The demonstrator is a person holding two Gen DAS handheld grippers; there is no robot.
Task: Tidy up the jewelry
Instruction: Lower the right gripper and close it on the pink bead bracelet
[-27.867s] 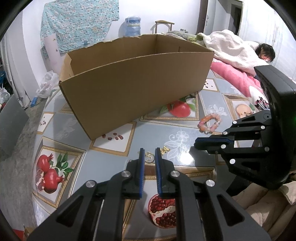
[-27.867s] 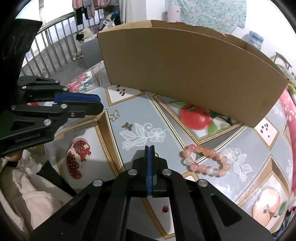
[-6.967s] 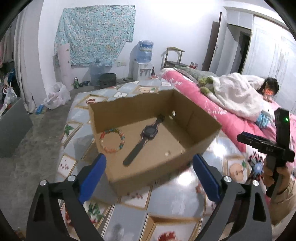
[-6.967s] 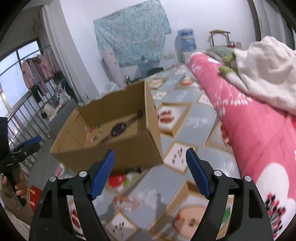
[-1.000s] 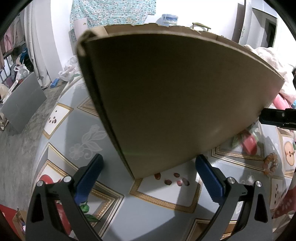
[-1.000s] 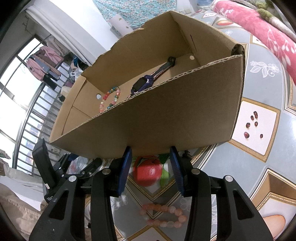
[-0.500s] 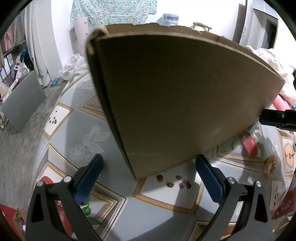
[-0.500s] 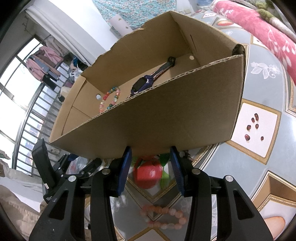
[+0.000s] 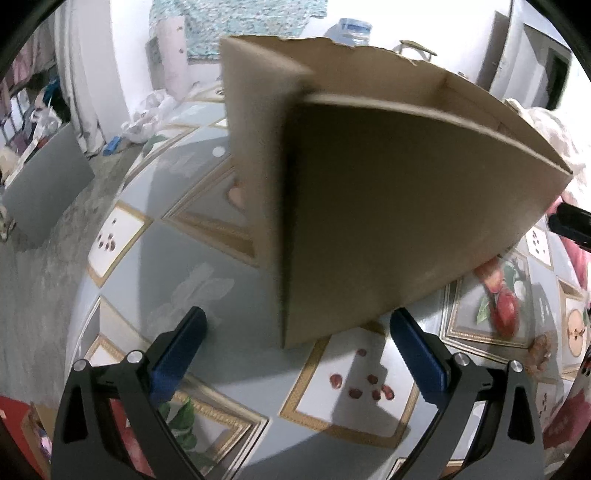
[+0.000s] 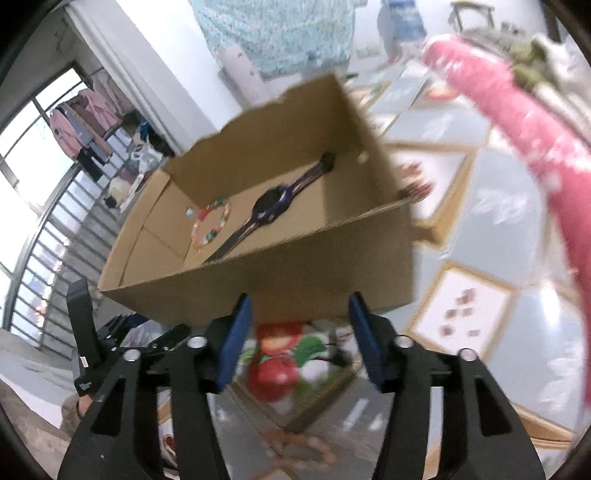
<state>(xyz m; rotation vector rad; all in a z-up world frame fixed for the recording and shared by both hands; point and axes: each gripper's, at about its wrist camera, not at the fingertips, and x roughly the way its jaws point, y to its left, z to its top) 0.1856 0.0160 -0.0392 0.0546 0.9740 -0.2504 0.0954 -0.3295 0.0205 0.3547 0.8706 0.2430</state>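
An open cardboard box (image 9: 406,206) (image 10: 295,280) stands on the fruit-patterned table (image 9: 177,266). Inside it lie a dark wristwatch (image 10: 273,205) and a multicoloured bead bracelet (image 10: 212,225). A pink bead bracelet (image 10: 295,448) (image 9: 539,350) lies on the table in front of the box, blurred. My left gripper (image 9: 295,328) is open wide just short of the box's near corner. My right gripper (image 10: 299,314) faces the box's near wall; its jaws are opening, with nothing pressed between them. The left gripper's body (image 10: 110,332) shows at the lower left of the right wrist view.
A pink quilted bed (image 10: 554,147) runs along the table's right side. A water bottle (image 9: 351,27) and a chair stand by the far wall. A grey board (image 9: 44,184) leans on the floor to the left, near a railing and hanging clothes (image 10: 85,122).
The right gripper's jaws have spread wider and it has risen, so more of the box's inside shows. In the left view the box has swung, showing its left side wall.
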